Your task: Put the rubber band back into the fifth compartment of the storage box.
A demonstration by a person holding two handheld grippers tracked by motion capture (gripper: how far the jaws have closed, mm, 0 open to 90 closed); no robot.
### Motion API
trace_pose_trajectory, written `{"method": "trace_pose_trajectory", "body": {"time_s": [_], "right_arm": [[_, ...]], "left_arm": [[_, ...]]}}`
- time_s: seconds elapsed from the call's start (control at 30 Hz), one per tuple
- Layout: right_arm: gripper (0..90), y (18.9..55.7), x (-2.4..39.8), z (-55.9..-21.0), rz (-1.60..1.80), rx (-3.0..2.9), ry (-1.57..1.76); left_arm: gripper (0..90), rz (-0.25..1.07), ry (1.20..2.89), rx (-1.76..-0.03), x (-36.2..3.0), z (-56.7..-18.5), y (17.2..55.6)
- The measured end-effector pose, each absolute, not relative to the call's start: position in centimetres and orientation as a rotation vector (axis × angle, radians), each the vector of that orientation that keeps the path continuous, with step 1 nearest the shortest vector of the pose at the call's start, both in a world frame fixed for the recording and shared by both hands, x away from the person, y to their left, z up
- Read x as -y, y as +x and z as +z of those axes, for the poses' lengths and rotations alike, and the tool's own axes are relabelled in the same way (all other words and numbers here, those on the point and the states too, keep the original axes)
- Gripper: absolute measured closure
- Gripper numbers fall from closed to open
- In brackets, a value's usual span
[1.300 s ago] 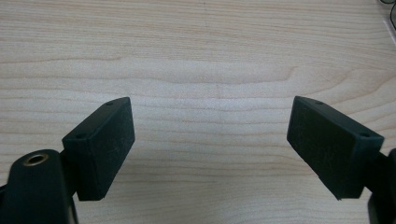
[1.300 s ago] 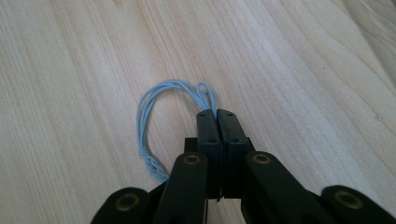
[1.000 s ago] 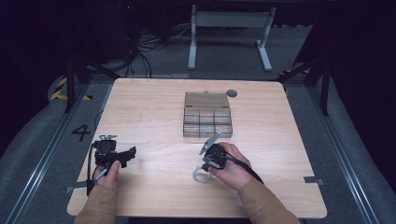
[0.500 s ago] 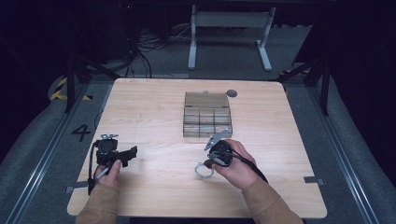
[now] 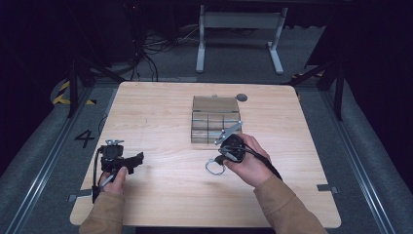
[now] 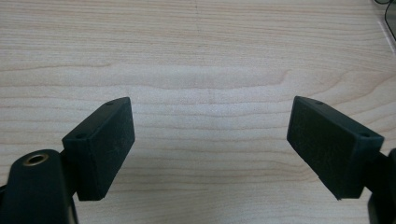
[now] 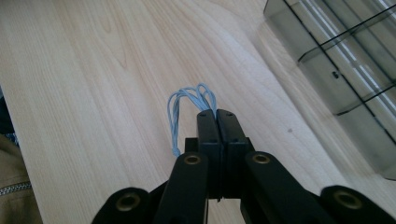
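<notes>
Left gripper (image 5: 139, 160) rests low over the worktop (image 5: 156, 112) at its left edge, jaws released wide with bare wood between them. Right gripper (image 7: 217, 114) sits near centre, just in front of the organiser (image 5: 215, 119), jaws clenched on a bundle of light blue wire (image 7: 187, 105). The wire loops out past the jaw tips, one end hanging down to their left. From above it shows as a small loop under the right hand (image 5: 251, 161).

The left tool (image 6: 210, 144) is held low with its jaws spread wide — the right tool (image 7: 217, 122) is raised, jaws pressed together.
</notes>
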State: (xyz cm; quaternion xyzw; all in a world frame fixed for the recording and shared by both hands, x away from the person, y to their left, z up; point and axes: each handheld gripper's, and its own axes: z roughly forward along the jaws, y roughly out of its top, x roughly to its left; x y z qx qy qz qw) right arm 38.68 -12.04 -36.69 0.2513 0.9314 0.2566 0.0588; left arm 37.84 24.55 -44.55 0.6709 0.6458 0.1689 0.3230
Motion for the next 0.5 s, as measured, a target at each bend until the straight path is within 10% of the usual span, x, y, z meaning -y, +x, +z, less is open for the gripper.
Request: {"method": "trace_pose_trajectory", "body": {"time_s": [0.5], "right_arm": [[90.0,41.0,13.1,-34.8,0.79,-2.761,0.849]], "left_arm": [[15.9,0.443,1.763,-1.698,-24.5,-44.6,37.7]]}}
